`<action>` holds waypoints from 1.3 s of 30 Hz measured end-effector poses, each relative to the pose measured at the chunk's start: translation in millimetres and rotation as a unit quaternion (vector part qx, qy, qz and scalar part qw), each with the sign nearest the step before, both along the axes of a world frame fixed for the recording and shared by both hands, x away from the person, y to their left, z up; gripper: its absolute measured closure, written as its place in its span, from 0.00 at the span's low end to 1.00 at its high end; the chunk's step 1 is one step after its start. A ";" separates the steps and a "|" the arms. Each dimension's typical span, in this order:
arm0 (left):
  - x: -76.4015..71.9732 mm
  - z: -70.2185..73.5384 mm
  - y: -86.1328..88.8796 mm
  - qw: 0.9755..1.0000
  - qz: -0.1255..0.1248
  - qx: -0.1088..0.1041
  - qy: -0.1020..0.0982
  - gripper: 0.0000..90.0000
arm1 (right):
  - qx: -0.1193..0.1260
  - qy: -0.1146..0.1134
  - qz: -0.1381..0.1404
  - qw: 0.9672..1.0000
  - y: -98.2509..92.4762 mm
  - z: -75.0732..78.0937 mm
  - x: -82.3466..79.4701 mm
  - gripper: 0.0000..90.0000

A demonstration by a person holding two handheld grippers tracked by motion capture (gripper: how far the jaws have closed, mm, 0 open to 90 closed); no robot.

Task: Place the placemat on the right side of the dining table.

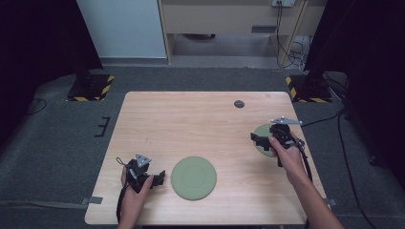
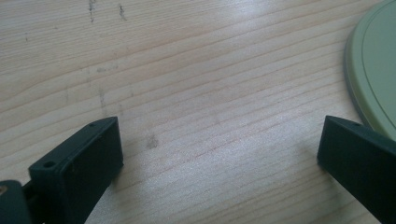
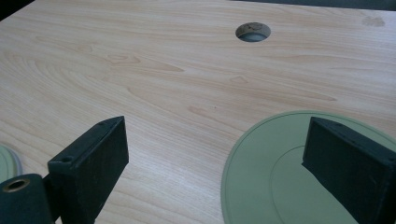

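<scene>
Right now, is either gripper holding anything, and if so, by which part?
Nothing is held. The left gripper is open over bare table; the right gripper is open above the small green plate.

- The pale wood desk (image 1: 191,119) has a round cable hole (image 1: 239,104) near its far edge, right of centre.
- Grey carpet floor (image 1: 52,143) surrounds it.
- Two stand bases edged in yellow-black hazard tape sit beyond the far corners, one left (image 1: 90,87), one right (image 1: 308,88).
- Cables (image 1: 289,52) trail far right.
- A light wooden cabinet (image 1: 229,16) stands behind.
</scene>
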State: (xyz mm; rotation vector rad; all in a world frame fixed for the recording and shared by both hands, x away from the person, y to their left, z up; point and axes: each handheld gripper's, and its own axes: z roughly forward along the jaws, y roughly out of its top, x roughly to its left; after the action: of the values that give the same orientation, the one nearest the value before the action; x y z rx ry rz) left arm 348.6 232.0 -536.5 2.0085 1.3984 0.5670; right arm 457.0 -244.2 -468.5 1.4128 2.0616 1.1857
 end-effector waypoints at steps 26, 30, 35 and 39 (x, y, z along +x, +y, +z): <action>0.0 0.0 0.0 1.000 0.000 0.000 0.000 0.00 | -0.031 0.003 0.041 0.999 33.1 -15.5 -20.2 0.07; 0.0 0.0 0.0 1.000 0.000 0.000 0.000 0.00 | -0.034 0.004 0.044 0.998 37.0 -17.7 -22.3 0.07; 0.0 0.0 0.0 1.000 0.000 0.000 0.000 0.00 | -0.036 0.005 0.046 0.998 40.5 -19.5 -23.7 0.07; 0.0 0.0 0.0 1.000 0.000 0.000 0.000 0.00 | -0.036 0.005 0.047 0.998 42.6 -21.0 -24.4 0.07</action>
State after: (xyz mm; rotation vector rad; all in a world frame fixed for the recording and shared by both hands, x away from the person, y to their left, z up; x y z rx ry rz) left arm 348.6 232.0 -536.5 2.0088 1.3983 0.5671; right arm 432.6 -201.6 -489.5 1.3037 2.1773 1.1300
